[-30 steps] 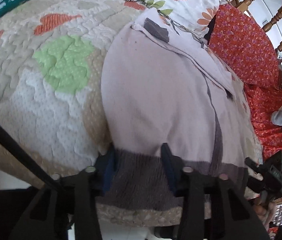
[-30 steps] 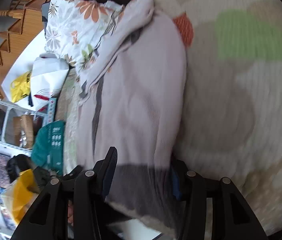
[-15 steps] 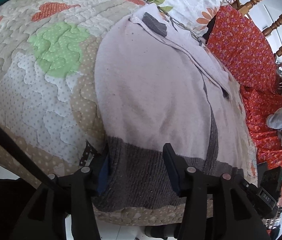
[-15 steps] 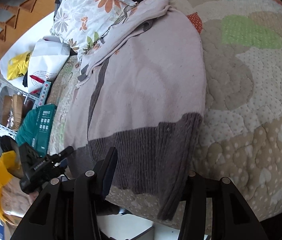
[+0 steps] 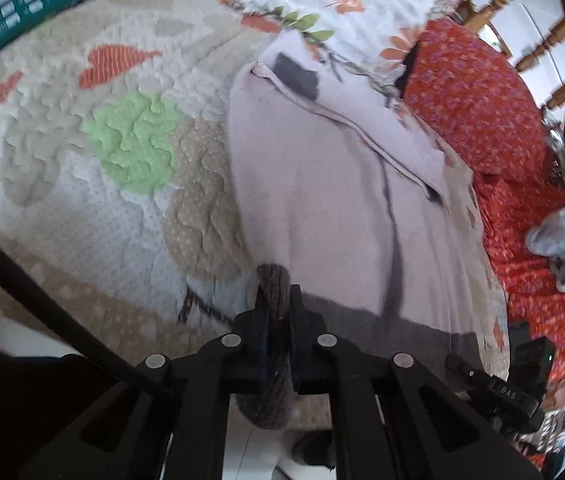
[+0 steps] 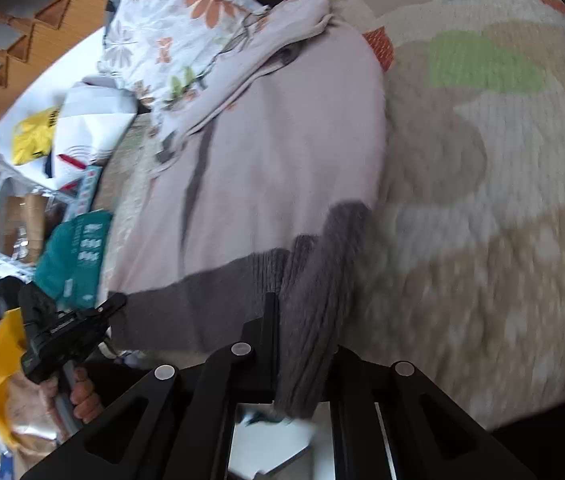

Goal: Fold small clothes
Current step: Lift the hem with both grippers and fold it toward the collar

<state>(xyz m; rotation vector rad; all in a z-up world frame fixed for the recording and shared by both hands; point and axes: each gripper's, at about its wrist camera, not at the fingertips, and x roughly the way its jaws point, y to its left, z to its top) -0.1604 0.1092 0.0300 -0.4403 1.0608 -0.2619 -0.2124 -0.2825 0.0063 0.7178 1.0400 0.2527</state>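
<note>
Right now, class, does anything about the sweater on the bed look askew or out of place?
Yes: the sweater lies flat except its grey ribbed hem, bunched where the left claw and right claw pinch it. One sleeve lies crumpled across the top.

The right gripper [image 6: 302, 320] has its right finger hidden behind the bunched grey hem [image 6: 314, 320]. Motion blurs the quilt [image 6: 502, 240] toward its near edge. The green box [image 5: 10, 12] is cut off at the picture's corner.
</note>
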